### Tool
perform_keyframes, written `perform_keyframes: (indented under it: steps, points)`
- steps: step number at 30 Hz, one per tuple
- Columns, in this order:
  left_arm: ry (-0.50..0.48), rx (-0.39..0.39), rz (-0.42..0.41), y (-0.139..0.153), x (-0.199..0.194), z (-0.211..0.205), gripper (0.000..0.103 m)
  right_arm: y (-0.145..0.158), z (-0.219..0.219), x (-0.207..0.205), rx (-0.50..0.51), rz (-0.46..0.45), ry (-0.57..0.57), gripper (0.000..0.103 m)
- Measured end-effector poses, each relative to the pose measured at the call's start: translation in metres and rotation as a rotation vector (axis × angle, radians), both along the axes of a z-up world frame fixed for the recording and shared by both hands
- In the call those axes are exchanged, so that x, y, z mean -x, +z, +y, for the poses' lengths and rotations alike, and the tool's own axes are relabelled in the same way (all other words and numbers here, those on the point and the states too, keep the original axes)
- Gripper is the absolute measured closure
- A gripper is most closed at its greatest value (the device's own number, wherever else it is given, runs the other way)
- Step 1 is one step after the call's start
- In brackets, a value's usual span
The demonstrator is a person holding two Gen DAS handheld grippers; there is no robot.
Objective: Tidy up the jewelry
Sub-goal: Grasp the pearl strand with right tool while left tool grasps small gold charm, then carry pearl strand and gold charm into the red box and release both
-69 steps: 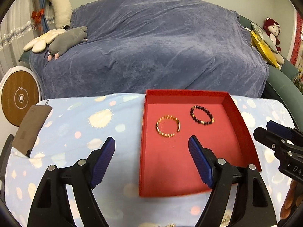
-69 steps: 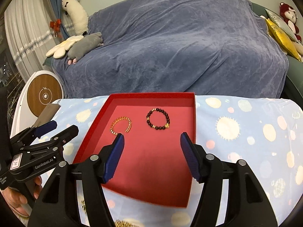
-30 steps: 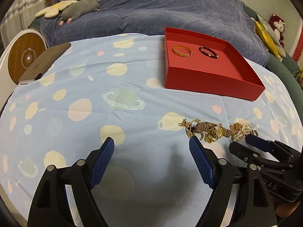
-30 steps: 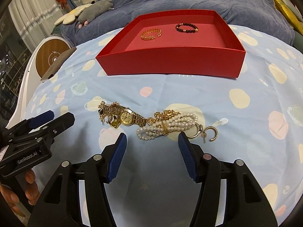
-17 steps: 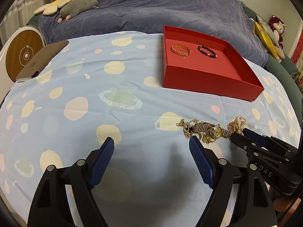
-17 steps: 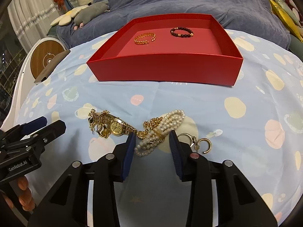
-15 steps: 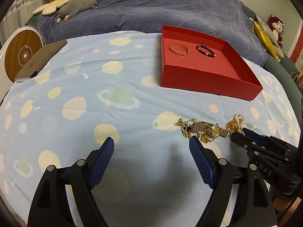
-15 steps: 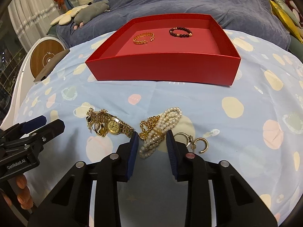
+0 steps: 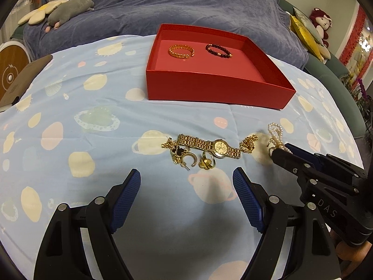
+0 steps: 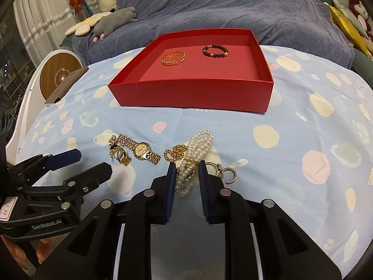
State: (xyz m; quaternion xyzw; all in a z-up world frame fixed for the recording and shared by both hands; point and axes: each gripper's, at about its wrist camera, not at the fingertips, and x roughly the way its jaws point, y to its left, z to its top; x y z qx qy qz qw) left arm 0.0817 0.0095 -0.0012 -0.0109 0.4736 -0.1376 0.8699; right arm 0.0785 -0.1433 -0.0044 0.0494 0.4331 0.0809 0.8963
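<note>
Spotted blue cloth [image 10: 291,126] is covering the surface, with a red tray [image 10: 193,93] sitting in the upper centre of the right wrist view. Low in that frame, the right gripper [image 10: 186,165] has just been closing its jaws and is pinching a pearl bracelet [image 10: 195,156]. Jaws spread wide and holding nothing, the left gripper [image 9: 186,175] is hovering below a gold watch [image 9: 219,148].

A multi-strand pearl bracelet [image 10: 189,166] is pinched at its gold band — far end draped on the cloth. Beside it a gold watch [image 10: 141,150] is laid flat. In the red box [image 10: 193,91] a gold bangle [image 10: 173,57] and a dark bead bracelet [image 10: 214,51] are set side by side.
</note>
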Motion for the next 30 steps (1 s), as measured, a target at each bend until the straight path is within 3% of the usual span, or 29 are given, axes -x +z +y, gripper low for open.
perform_keyframes:
  steps: [6,13,23,26,30]
  points:
    - [0.008,0.005,0.004,-0.003,-0.002,-0.004,0.029,0.004,-0.013,0.002,-0.011,-0.006,-0.024,0.084]
    - [-0.007,-0.003,-0.009,-0.005,-0.004,-0.013,0.046,0.004,-0.018,0.005,-0.016,-0.004,-0.027,0.084]
    - [-0.034,-0.017,-0.009,-0.010,-0.010,-0.024,0.081,0.003,-0.019,0.006,-0.019,0.000,-0.025,0.084]
    - [-0.047,-0.009,-0.003,-0.011,-0.011,-0.026,0.098,0.002,-0.018,0.006,-0.020,0.002,-0.023,0.084]
    - [-0.054,-0.010,-0.011,-0.011,-0.009,-0.026,0.101,0.002,-0.018,0.006,-0.021,0.001,-0.024,0.084]
